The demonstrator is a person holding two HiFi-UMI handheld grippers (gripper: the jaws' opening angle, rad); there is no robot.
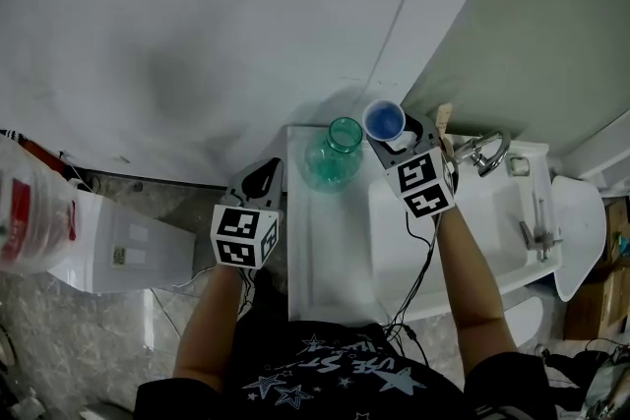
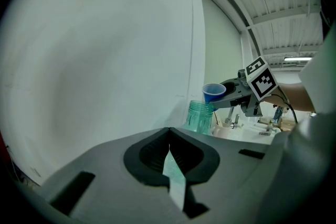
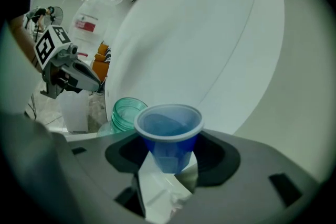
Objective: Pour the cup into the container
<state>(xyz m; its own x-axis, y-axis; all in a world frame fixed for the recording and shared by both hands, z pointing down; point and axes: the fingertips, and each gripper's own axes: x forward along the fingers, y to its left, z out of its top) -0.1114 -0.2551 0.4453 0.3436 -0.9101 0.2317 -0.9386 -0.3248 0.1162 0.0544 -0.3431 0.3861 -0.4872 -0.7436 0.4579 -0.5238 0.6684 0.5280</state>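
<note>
Pinching a small blue plastic cup (image 3: 169, 134) in the right hand-held gripper (image 3: 167, 162), jaws spread wide round its tapered wall, rim level, held up just beside and above the open mouth of the translucent green ribbed jar (image 1: 335, 152). Standing by with the left hand-held gripper (image 2: 170, 165), jaws pressed together on nothing, apart from the jar on the white desk (image 1: 320, 261). Not pouring yet, by the look of it.

Likely to spill if tipped from here: narrow mouth on the jar, wider rim on the cup, and not squarely over the opening. Could buckle the thin cup, or squirt it out of the grip, by squeezing harder while rotating. Might knock the unheld jar toward the desk's edge or the white sink (image 1: 492, 211) by clipping its rim with a jaw. Cannot tell how full the cup is.
</note>
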